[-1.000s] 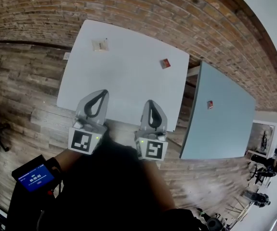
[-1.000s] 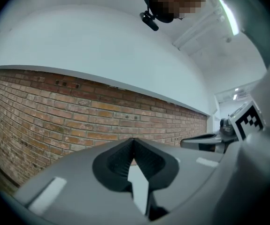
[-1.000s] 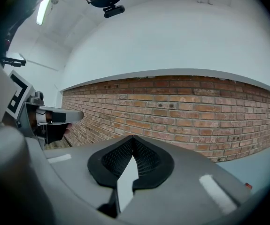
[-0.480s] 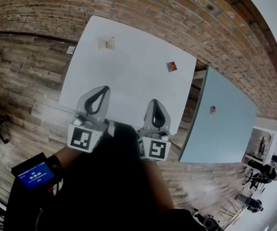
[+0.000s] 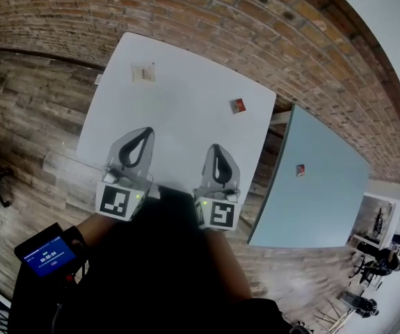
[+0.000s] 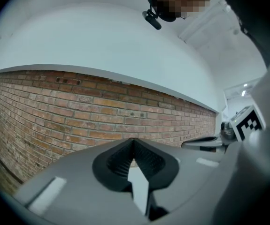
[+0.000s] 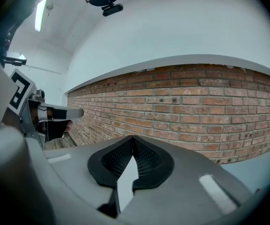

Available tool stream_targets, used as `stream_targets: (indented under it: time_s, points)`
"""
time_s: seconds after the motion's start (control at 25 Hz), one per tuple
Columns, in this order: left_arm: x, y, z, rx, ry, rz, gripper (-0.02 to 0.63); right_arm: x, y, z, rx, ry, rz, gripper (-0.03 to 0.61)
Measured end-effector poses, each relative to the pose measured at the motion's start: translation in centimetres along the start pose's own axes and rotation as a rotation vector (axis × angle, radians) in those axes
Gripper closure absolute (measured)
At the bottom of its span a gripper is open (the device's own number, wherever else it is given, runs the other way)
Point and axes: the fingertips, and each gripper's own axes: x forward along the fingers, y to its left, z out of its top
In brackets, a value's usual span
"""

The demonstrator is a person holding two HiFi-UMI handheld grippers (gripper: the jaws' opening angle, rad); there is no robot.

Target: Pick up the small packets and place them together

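A pale packet (image 5: 142, 73) lies near the far left corner of the white table (image 5: 186, 120). A small red packet (image 5: 238, 105) lies near that table's far right edge. Another red packet (image 5: 300, 170) rests on the blue-grey table (image 5: 321, 193) to the right. My left gripper (image 5: 144, 132) and right gripper (image 5: 214, 148) hover side by side over the white table's near edge, well short of the packets. Both are shut with nothing between the jaws, as the left gripper view (image 6: 134, 140) and the right gripper view (image 7: 133, 138) show. No packet appears in either gripper view.
A brick wall (image 5: 206, 12) runs behind both tables. Wood plank floor (image 5: 26, 117) surrounds the white table on the left and near sides. A narrow gap separates the two tables. A wrist device with a blue screen (image 5: 45, 254) sits on the person's left arm.
Both grippers have moved a little farther forward over the white table's near edge. Their jaws stay shut and the packets have not moved.
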Motion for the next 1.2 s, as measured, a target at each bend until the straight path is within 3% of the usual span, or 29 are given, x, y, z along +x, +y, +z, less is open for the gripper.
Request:
stream_targets:
  time_s: [0.32, 0.64, 0.84, 1.04, 1.2]
  points:
    - [1.9, -2.2, -0.4, 0.003, 0.002, 0.053, 0.614, 0.5, -3.6, -1.1, -0.015, 0.01, 0.052, 0.577]
    - [3.0, -2.4, -0.5, -0.033, 0.001, 0.178, 0.614, 1.9, -6.1, -1.8, 0.043, 0.054, 0.118, 0.575]
    - [3.5, -1.4, -0.7, 0.01, 0.003, 0.169, 0.614, 3.6, -6.3, -1.0, 0.021, 0.04, 0.123, 0.575]
    - [4.2, 1.0, 0.0, -0.044, -0.01, 0.15, 0.614, 6.6, -4.6, -1.3, 0.035, 0.082, 0.136, 0.575]
    - [4.0, 3.0, -0.8, -0.04, 0.012, 0.16, 0.614, 8.8, -2.6, -1.5, 0.017, 0.09, 0.184, 0.575]
